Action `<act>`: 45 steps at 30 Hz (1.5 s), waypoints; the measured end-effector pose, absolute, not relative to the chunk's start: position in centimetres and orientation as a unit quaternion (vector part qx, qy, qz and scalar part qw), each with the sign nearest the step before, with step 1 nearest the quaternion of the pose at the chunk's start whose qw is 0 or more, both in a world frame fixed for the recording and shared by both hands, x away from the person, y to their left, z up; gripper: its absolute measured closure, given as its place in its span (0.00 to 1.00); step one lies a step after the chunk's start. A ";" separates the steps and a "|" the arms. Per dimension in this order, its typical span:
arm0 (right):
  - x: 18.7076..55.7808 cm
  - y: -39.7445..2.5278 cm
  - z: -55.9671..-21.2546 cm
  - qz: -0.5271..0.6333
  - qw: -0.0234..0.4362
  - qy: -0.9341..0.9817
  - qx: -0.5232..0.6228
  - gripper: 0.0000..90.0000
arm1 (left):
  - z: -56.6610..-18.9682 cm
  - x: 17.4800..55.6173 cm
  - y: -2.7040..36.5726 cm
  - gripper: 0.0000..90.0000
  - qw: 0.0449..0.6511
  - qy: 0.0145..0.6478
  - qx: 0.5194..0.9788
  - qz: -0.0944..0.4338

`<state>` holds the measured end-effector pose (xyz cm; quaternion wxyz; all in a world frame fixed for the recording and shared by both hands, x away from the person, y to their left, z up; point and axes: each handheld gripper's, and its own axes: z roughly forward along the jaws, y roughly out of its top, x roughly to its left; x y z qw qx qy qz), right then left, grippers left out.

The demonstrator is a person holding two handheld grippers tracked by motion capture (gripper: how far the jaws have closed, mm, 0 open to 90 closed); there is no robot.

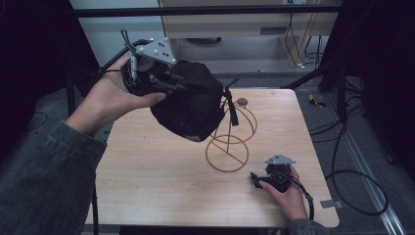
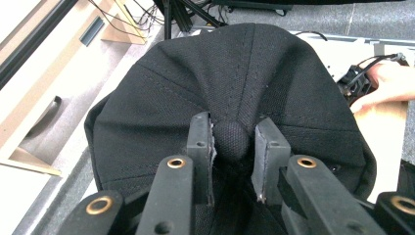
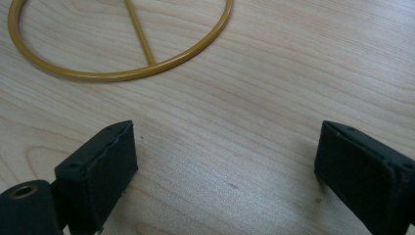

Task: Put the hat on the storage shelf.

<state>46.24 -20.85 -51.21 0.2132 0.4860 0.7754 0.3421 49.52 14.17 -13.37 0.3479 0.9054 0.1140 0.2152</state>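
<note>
A black cap (image 1: 193,100) hangs in the air over the table's back left, touching the top of a gold wire stand (image 1: 230,142). My left gripper (image 1: 166,81) holds it from the left. In the left gripper view the jaws of my left gripper (image 2: 234,147) are shut on the button at the cap's (image 2: 235,73) crown. My right gripper (image 1: 255,179) rests low on the table at the front right, near the stand's round base. In the right gripper view my right gripper (image 3: 225,171) is open over bare wood, with the stand's base ring (image 3: 122,73) just beyond.
The wooden table (image 1: 161,191) is bordered by dark floor with cables (image 1: 352,181) on the right. A wooden cabinet (image 1: 240,24) and a black frame bar stand behind it. A small round disc (image 1: 242,102) lies near the table's back edge.
</note>
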 end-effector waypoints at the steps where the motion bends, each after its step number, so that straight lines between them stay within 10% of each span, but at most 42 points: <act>1: 46.2 -20.8 -51.2 0.342 0.213 0.775 0.486 0.10 | -13.3 49.5 14.0 0.81 0.349 0.114 0.905 0.215; 45: 46.2 -20.8 -51.2 0.343 0.213 0.775 0.486 0.10 | -14.2 51.1 6.2 0.80 0.326 0.083 0.916 0.218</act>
